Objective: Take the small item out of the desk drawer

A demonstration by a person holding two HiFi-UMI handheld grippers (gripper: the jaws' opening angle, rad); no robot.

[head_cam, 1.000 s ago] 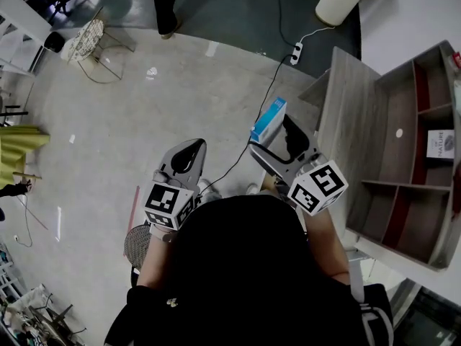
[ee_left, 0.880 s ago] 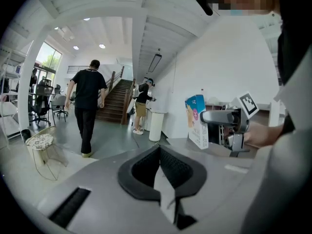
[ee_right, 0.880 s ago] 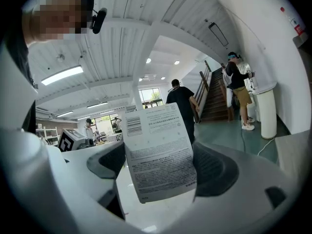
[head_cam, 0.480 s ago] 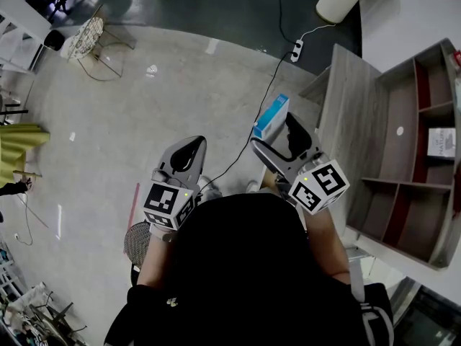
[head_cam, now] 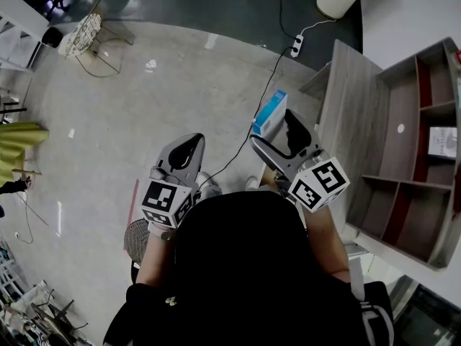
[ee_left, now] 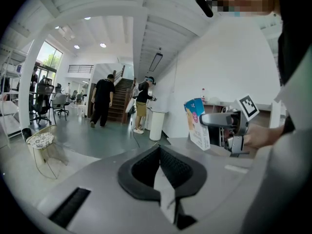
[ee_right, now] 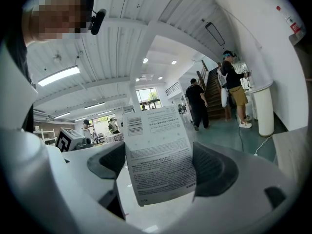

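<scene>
A small blue and white box (head_cam: 269, 112) sticks up from my right gripper (head_cam: 277, 130), whose jaws are shut on it, just left of the grey wooden desk (head_cam: 353, 121). In the right gripper view the box (ee_right: 158, 152) fills the gap between the dark pads, its white printed back facing the camera. My left gripper (head_cam: 183, 150) hangs over the floor beside the person's body, shut with nothing in it; its pads (ee_left: 161, 172) meet in the left gripper view. That view also shows the box (ee_left: 197, 123) in the right gripper. No drawer can be seen.
A grey shelf unit (head_cam: 418, 150) with red-lined compartments stands on the desk at the right, one holding a small white box (head_cam: 441, 142). A power strip (head_cam: 295, 47) and its cable lie on the floor. A wire basket (head_cam: 81, 38) sits far left. People stand by stairs (ee_left: 103, 101).
The right gripper and the box have barely shifted, a little up and left in the head view. The left gripper has stayed put. A person at the top edge has walked out of view.
</scene>
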